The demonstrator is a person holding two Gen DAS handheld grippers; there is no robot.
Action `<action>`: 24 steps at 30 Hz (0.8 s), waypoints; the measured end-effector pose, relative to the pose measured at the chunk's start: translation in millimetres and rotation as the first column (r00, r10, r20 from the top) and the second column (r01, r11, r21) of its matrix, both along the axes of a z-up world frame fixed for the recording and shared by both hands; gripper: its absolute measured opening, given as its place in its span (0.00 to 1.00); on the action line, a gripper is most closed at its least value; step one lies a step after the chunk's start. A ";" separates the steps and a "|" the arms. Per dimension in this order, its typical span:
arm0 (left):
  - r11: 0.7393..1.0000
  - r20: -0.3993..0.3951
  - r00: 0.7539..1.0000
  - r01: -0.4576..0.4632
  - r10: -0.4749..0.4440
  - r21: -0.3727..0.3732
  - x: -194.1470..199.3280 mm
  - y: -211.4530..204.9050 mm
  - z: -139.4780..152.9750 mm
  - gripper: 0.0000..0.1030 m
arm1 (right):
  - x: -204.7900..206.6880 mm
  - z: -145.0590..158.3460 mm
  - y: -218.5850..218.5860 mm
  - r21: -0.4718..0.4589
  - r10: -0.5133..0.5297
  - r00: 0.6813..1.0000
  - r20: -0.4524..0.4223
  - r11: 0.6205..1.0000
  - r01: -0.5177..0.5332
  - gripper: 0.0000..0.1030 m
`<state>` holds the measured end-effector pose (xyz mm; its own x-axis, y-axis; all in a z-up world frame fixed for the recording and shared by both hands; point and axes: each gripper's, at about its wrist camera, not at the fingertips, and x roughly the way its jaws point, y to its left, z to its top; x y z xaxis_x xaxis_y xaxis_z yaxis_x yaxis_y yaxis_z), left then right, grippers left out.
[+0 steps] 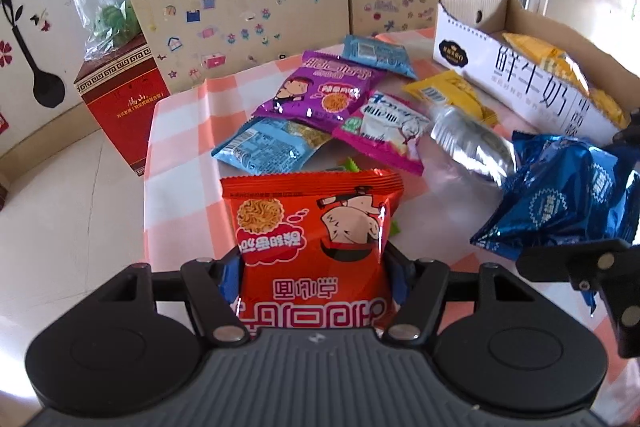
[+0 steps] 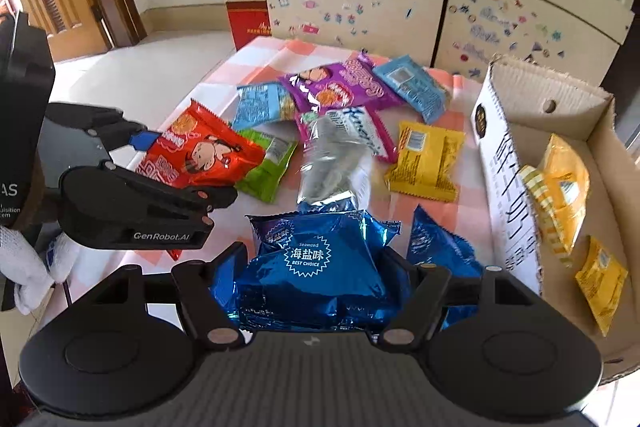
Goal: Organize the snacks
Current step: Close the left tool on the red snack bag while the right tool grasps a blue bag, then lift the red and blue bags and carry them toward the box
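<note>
Sorting is barely begun: we count three yellow packets [image 2: 560, 187] in the cardboard box [image 2: 600, 131], with seven more snacks loose on the checked cloth [image 2: 208, 83]. Our left gripper [image 1: 312, 267] clamps the red noodle packet [image 1: 312, 227]; our right gripper [image 2: 312, 279] squeezes the blue seaweed bag [image 2: 308, 259], both beside the box.

Red noodle packet [image 1: 316, 247], shiny blue seaweed packet [image 2: 316, 267], pink-white checked tablecloth [image 1: 180, 227].

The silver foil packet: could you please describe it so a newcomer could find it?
On the checked tablecloth, left of the cardboard box, lies a pile of snack packets. The silver foil packet sits mid-pile, the only unprinted, mirror-shiny one.
</note>
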<state>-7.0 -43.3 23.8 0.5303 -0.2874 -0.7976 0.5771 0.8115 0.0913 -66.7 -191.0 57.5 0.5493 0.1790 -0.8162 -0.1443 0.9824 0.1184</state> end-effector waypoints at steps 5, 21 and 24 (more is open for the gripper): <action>1.000 0.027 0.999 -0.019 0.020 -0.019 -3.3 1.7 8.9 0.64 | -6.0 10.4 -4.7 0.019 -0.017 0.999 0.042 1.000 0.016 0.75; 0.996 0.128 0.992 0.021 -0.010 -0.085 -18.5 -19.3 42.1 0.64 | -17.5 37.6 -22.8 -0.020 -0.076 0.984 0.160 0.997 0.080 0.75; 0.995 0.150 0.988 0.041 -0.027 -0.090 -22.7 -26.6 47.5 0.64 | -19.9 41.7 -28.8 -0.024 -0.096 0.980 0.176 0.994 0.102 0.75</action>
<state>-29.7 -69.9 71.2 0.6293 -0.3762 -0.6800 0.5902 0.8006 0.1033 -86.6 -219.8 99.2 0.6971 0.0912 -0.7111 -0.0615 0.9958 0.0675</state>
